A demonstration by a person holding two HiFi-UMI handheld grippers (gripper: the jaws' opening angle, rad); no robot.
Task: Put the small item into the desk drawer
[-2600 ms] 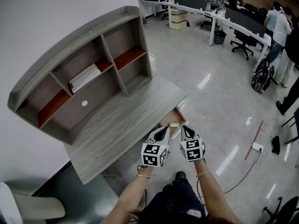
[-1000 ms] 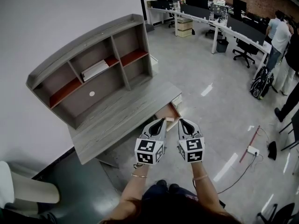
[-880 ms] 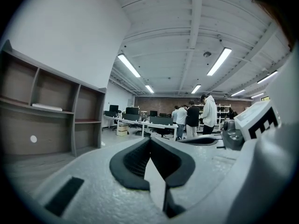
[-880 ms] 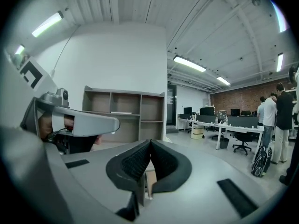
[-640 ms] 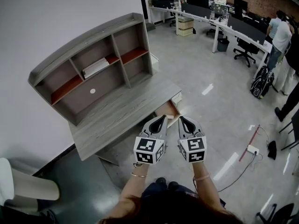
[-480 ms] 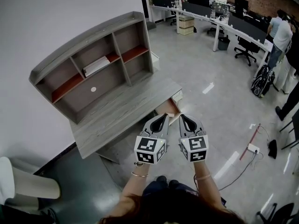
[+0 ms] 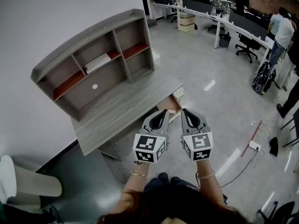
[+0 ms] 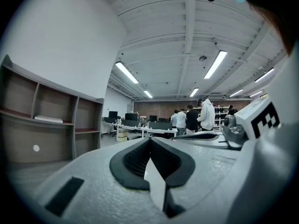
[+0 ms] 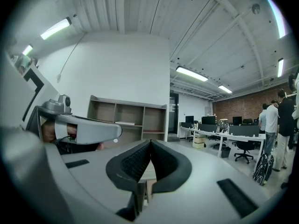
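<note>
Drawer [image 7: 165,105] open, long axis outward from desk [image 7: 122,112] front

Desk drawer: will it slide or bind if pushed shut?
The desk drawer looks like rigid board, so it likely won't flex. It stands open at the desk's right end; an off-centre push might skew it.

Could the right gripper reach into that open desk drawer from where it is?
Probably yes: the drawer stands pulled out just ahead of the right gripper, with nothing visible between them; its jaws are shut.
</note>
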